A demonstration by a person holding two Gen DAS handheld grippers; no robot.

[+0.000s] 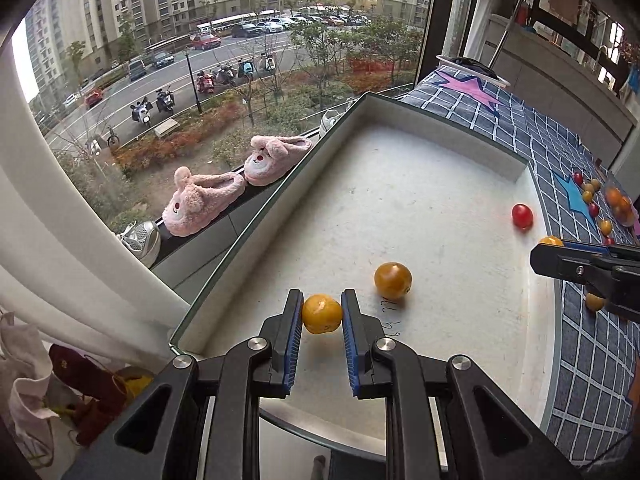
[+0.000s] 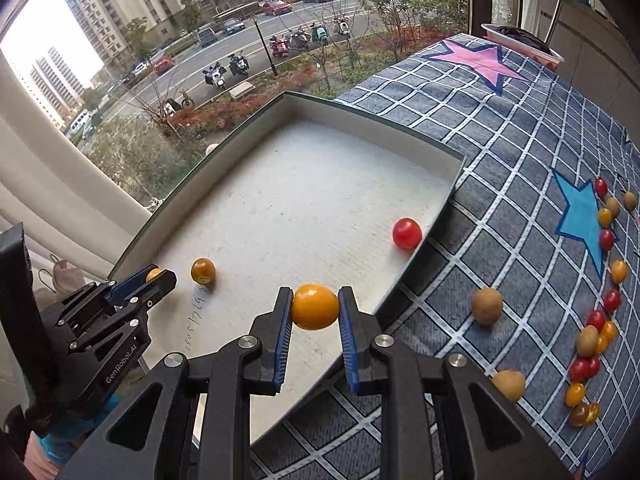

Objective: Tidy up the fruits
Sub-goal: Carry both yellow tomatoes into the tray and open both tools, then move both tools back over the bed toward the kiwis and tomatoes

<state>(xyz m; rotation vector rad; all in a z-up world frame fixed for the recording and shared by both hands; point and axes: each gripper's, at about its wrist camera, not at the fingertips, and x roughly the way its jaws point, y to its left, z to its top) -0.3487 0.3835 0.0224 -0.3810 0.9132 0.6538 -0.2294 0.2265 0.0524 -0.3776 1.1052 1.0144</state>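
Left gripper (image 1: pixel 322 314) pinching a small yellow fruit (image 1: pixel 322 314), right gripper (image 2: pixel 315 307) pinching another yellow fruit (image 2: pixel 315 307), both over the white tray (image 2: pixel 448 200), maybe rolling far or bumping the red tomato (image 2: pixel 407 233) if dropped from high

Each pair of tongs is matt black plastic with ribbed blue pads and bright metal pivot bolts. Between the left gripper's (image 1: pixel 322 314) pads sits a glossy, smooth yellow cherry tomato (image 1: pixel 321 313). Ahead of it, the shallow box (image 1: pixel 436 118) looks like cardboard, its white floor matt and faintly rough. Right of the right gripper (image 2: pixel 315 307), the checked cloth (image 2: pixel 520 152) is soft and matt, bearing dull, rough brown longans (image 2: pixel 486 306).
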